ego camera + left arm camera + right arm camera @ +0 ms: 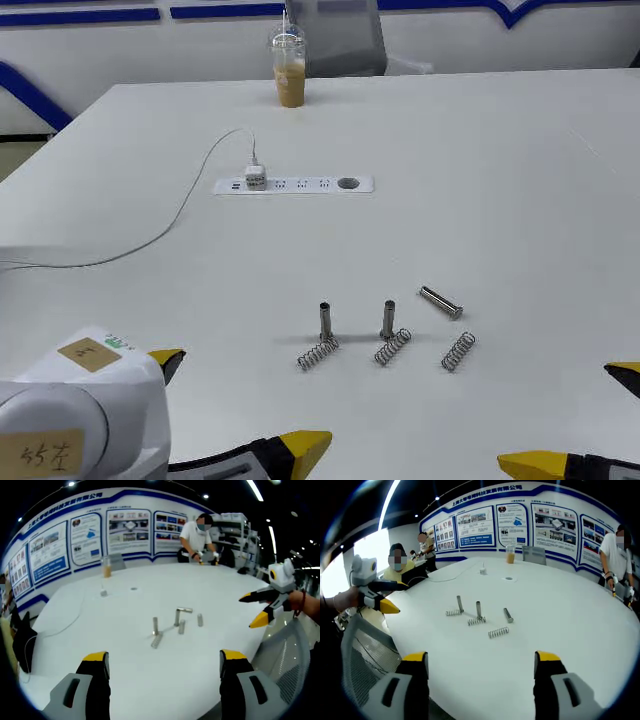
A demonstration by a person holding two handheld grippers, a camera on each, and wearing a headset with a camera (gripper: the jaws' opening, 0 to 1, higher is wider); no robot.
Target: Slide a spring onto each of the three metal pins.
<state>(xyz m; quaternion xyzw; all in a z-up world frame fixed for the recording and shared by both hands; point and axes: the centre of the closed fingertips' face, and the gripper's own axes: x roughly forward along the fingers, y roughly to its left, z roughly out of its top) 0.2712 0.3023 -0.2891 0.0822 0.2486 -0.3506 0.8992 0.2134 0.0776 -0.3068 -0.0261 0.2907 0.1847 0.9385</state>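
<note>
Head view: high above the near edge of the table [500, 160], facing forward and down. The pins [387, 318] and springs [392, 346] lie close, and a cup [289, 70] stands at the far edge.

Left gripper view: low, off the near left, facing across the pins, with the right gripper [247, 612] at its right side.

Right gripper view: low, off the near right, with the left gripper [404, 598] at its left side.

All three views share the pins, springs and cup.

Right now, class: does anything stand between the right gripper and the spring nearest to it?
Nothing visible does. The right gripper, jaws open, faces the nearest spring across bare table. The lying pin sits just beyond that spring, also unobstructed.
</note>
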